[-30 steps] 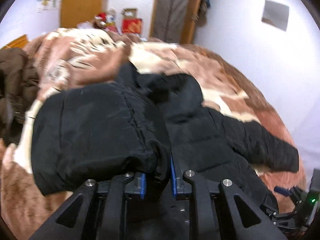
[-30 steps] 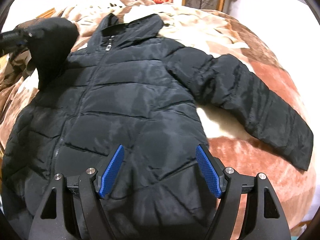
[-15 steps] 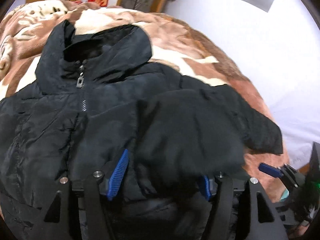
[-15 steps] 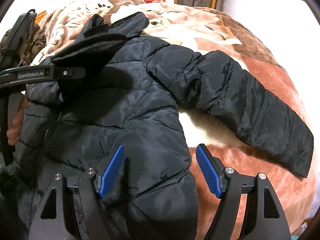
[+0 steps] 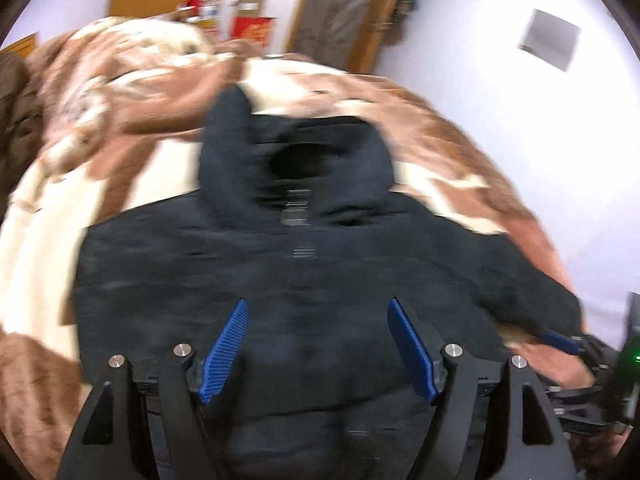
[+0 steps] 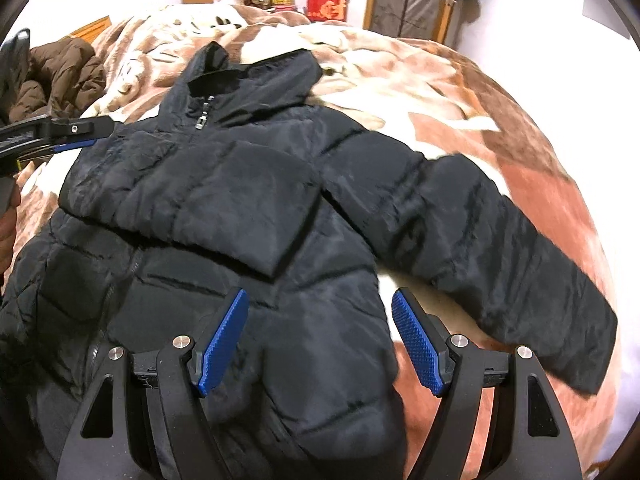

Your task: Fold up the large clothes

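Note:
A black puffer jacket point(image 6: 248, 216) lies front-up on the bed, zipper closed, collar at the far end. One sleeve point(image 6: 224, 196) is folded across the chest; the other sleeve point(image 6: 520, 256) stretches out to the right. My right gripper point(image 6: 320, 340) is open and empty above the jacket's lower front. My left gripper point(image 5: 318, 344) is open and empty over the jacket point(image 5: 304, 288); that view is blurred. The left gripper also shows at the left edge of the right wrist view point(image 6: 52, 136).
The bed is covered by a brown and cream blanket point(image 6: 460, 92). A brown coat point(image 6: 56, 76) lies at the far left. Boxes point(image 6: 326, 4) and a door stand at the back wall. A white wall is on the right.
My left gripper opened and let go of the sleeve, which now lies folded across the chest. The left gripper drew back to the left. The right gripper stayed open over the hem.

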### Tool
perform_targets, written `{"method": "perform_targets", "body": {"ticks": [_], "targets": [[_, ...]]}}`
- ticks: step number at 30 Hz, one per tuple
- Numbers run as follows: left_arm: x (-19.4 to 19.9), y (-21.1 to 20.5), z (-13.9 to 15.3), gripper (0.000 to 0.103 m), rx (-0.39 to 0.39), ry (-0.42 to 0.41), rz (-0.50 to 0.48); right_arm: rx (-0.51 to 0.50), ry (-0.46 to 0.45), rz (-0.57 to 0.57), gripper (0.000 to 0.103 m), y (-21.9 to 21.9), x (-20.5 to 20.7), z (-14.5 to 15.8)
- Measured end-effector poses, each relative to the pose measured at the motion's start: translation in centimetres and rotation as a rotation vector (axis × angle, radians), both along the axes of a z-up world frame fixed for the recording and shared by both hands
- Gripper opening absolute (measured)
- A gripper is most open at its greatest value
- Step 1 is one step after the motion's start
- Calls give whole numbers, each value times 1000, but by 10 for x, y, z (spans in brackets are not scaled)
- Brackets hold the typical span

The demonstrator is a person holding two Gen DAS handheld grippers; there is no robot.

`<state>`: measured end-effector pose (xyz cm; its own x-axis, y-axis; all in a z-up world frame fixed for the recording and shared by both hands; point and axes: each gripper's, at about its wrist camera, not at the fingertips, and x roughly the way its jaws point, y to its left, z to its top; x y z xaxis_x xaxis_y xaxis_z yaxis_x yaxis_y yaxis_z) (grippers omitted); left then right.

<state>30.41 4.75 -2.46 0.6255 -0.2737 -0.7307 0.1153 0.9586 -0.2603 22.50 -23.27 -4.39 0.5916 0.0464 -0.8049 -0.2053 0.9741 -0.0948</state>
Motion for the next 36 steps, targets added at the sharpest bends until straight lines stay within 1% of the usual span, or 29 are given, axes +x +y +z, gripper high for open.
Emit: {"method": "perform_targets", "body": {"ticks": [4,5,6,7,8,9,10,11,13,14,16,17,19,22,24,26,27,29,30,32,34,36], "targets": [[14,53,-32,73,83,49,126,13,-9,47,74,21,18,-4],[17,65,-42,70,96,69,152,26,-9,64,72,28,26,-7],[19,73,-50,68,106,87,172,30,-9,70,64,33,31,-9],[21,81,-59,66,112,102,190,33,-5,78,60,39,40,-13],[22,84,-67,66,109,109,199,40,4,82,53,43,46,-17],[22,87,-73,66,101,114,202,52,18,86,49,48,56,-24],[21,86,-78,66,98,114,199,55,31,87,47,50,65,-32],[19,82,-80,66,107,112,192,35,47,82,47,52,74,-43],[21,75,-85,66,119,116,173,-6,70,63,47,50,89,-62],[23,74,-85,66,116,119,165,-9,82,45,47,44,98,-72],[24,73,-79,66,101,127,143,27,103,20,47,35,106,-76],[24,74,-75,66,86,130,129,32,107,16,47,33,108,-73],[23,79,-61,66,56,103,107,27,96,19,47,31,105,-63],[29,91,-40,66,83,37,139,58,47,16,47,27,101,-42],[43,99,-38,66,120,28,175,63,15,20,47,30,108,-31],[61,106,-46,66,144,45,199,60,14,26,47,37,120,-29],[70,107,-57,66,161,72,207,59,21,30,47,40,128,-33],[80,111,-80,68,171,125,219,50,76,28,47,44,146,-52],[81,109,-89,68,181,125,214,54,97,25,47,44,153,-60],[77,106,-97,68,196,102,210,57,106,25,47,46,157,-72],[74,100,-99,68,221,86,215,43,98,24,47,49,156,-75],[73,98,-95,68,235,89,220,29,92,28,47,51,154,-76]]}}
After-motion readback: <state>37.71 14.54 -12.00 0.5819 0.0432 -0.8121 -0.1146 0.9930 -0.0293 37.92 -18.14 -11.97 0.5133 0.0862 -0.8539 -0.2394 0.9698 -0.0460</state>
